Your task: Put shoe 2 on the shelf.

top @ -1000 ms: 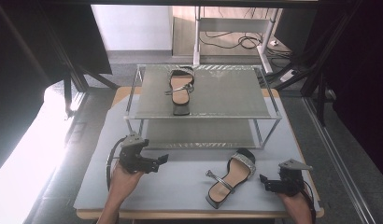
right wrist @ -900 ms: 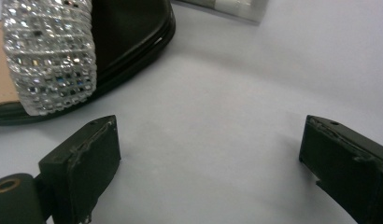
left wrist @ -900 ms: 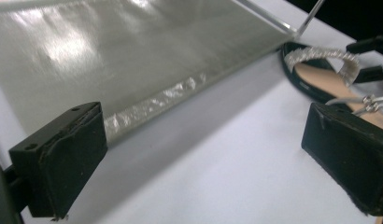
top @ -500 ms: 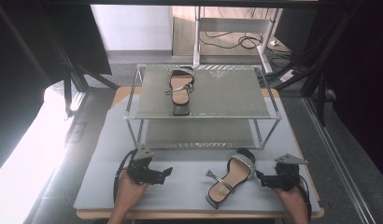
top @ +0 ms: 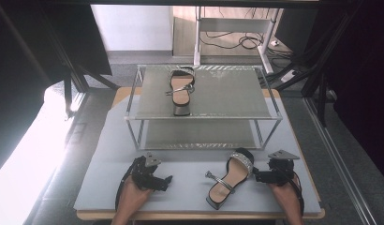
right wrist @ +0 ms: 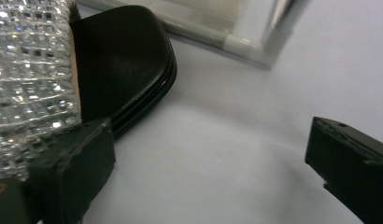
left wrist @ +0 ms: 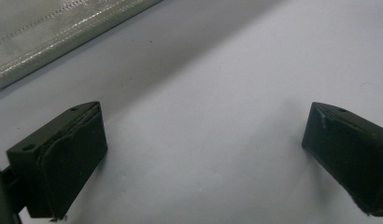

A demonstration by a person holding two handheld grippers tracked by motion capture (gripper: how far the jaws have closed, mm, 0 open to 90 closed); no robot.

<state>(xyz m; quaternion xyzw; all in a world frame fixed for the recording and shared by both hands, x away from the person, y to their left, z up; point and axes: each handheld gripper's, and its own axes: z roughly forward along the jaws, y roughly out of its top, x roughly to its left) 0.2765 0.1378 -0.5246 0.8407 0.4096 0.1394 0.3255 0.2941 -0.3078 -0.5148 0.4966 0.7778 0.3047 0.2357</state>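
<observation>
1. Across the tabletop lies a grey mat, and toward the far edge stands a two-tier metal rack.
2. On the rack's upper shelf rests a sandal, toe pointing to the far edge.
3. Near the front edge, right of centre, a second sandal with a rhinestone strap lies flat on the mat, its toe close to the rack's front rail.
4. Just right of that sandal's toe sits the right gripper, jaws spread wide, one jaw beside the strap, nothing held.
5. Near the front-left corner rests the left gripper, jaws wide apart over bare mat.
</observation>
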